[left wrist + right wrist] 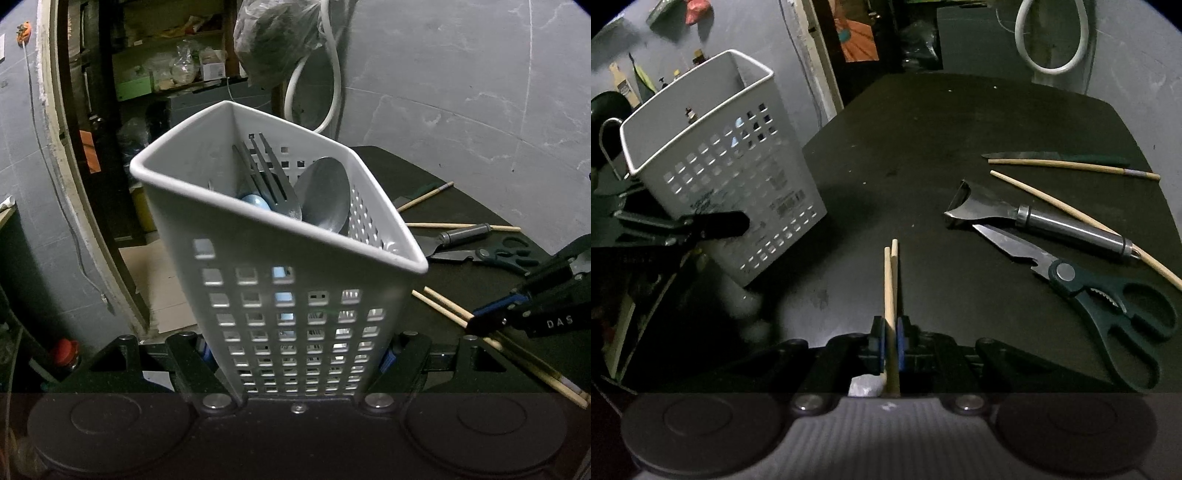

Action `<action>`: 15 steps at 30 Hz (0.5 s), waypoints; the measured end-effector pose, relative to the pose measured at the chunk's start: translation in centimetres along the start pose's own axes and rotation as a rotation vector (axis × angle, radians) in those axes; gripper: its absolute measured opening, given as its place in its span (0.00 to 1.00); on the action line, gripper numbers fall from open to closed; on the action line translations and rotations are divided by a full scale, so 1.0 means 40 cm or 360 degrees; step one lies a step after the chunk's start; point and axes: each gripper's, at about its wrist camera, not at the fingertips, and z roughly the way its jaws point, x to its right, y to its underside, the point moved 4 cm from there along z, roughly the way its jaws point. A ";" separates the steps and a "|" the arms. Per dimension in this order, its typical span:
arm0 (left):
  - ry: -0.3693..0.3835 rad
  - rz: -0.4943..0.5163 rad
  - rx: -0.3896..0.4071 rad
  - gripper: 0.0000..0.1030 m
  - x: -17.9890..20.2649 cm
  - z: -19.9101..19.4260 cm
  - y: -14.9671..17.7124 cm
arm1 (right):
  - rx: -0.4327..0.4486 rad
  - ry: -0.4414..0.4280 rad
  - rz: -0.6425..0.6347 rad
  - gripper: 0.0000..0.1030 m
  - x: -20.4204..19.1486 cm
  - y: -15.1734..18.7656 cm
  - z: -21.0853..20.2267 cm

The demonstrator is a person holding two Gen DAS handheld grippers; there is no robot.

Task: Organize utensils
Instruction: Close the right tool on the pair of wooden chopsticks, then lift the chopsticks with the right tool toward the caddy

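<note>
Gripping: left gripper (295,363) jaws on basket (258,266), right gripper (891,343) jaws on chopsticks (891,280); bare table (923,147) btwn.

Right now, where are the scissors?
In the right wrist view, the scissors lie flat on the dark table at lower right, blades touching the metal-handled scraper, right of the chopsticks.

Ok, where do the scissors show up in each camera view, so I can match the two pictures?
Left wrist view: scissors at the right edge, past the white basket, blades pointing left.
Right wrist view: scissors lower right on the black table, handles toward the camera.
Shared landmark: the metal-handled tool lying right beside the scissor blades in both.
</note>
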 end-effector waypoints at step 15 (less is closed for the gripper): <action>0.0006 0.0001 0.0000 0.74 -0.001 0.003 -0.002 | -0.0018 0.0048 0.0041 0.31 0.003 -0.010 0.005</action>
